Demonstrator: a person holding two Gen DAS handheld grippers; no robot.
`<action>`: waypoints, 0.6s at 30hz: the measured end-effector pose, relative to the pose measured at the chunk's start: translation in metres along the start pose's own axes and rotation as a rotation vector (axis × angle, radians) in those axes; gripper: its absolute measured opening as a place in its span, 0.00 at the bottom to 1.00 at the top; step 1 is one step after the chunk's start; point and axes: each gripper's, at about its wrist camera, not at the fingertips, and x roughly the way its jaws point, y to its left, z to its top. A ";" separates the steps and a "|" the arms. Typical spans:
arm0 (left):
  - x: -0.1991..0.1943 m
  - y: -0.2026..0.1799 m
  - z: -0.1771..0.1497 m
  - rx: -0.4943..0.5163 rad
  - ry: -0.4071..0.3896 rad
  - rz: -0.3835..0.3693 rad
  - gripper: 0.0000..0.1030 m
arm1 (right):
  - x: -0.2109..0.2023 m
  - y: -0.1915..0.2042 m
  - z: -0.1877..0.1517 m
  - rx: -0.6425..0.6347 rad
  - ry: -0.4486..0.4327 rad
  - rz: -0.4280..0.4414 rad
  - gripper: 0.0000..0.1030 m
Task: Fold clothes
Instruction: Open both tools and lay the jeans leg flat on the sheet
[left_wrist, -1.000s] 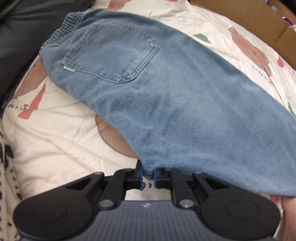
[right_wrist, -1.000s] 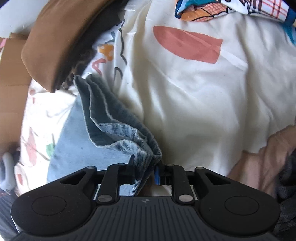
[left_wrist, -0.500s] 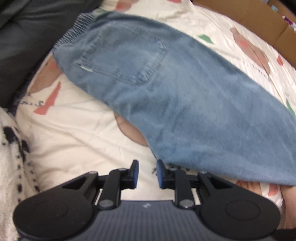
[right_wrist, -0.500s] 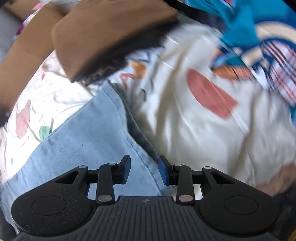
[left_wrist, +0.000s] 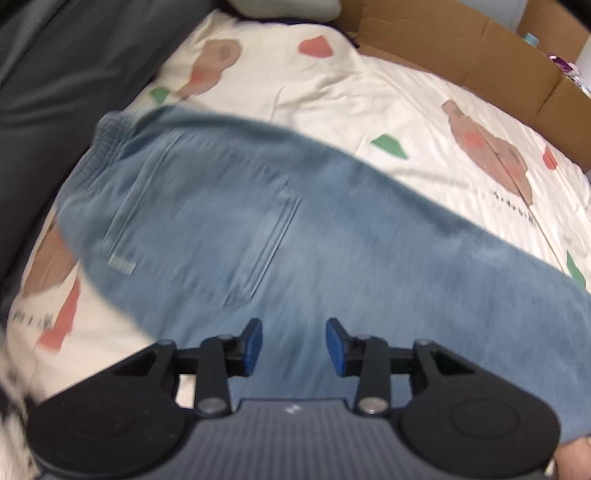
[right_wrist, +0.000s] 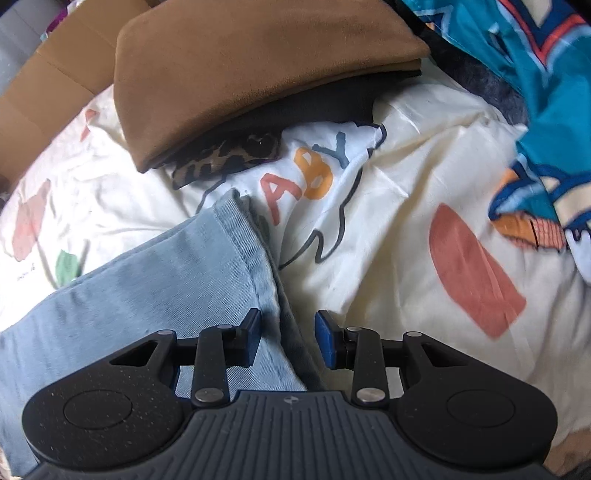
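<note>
Light blue jeans (left_wrist: 295, 236) lie flat across a cream printed bedsheet (left_wrist: 369, 96), back pocket up and elastic waistband at the left. My left gripper (left_wrist: 294, 343) hovers over the seat of the jeans; its jaws are opening and the pads press on nothing. In the right wrist view the hem end of the jeans' leg (right_wrist: 192, 266) lies flat on the sheet (right_wrist: 388, 221). My right gripper (right_wrist: 287, 339) stands open above the leg's edge, with the cloth below the gap and not pinched.
A folded brown garment (right_wrist: 240, 74) rests on dark and leopard-print clothes (right_wrist: 225, 155) beyond the hem. A teal printed cloth (right_wrist: 524, 92) lies at the right. Cardboard box walls (left_wrist: 461, 62) line the bed's far side. A dark grey cover (left_wrist: 55, 74) lies at the left.
Both grippers let go of the jeans and opened. The bunched hem now lies flat. The left gripper moved from the lower edge onto the seat; the right view rolled.
</note>
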 end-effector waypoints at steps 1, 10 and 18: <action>0.005 -0.004 0.007 0.014 -0.006 -0.001 0.44 | 0.003 0.001 0.003 -0.017 -0.001 -0.003 0.38; 0.034 -0.045 0.061 0.245 -0.025 -0.021 0.49 | 0.006 0.016 0.030 -0.168 -0.043 -0.032 0.37; 0.051 -0.102 0.085 0.545 -0.033 -0.080 0.59 | 0.007 0.034 0.054 -0.280 -0.037 0.040 0.37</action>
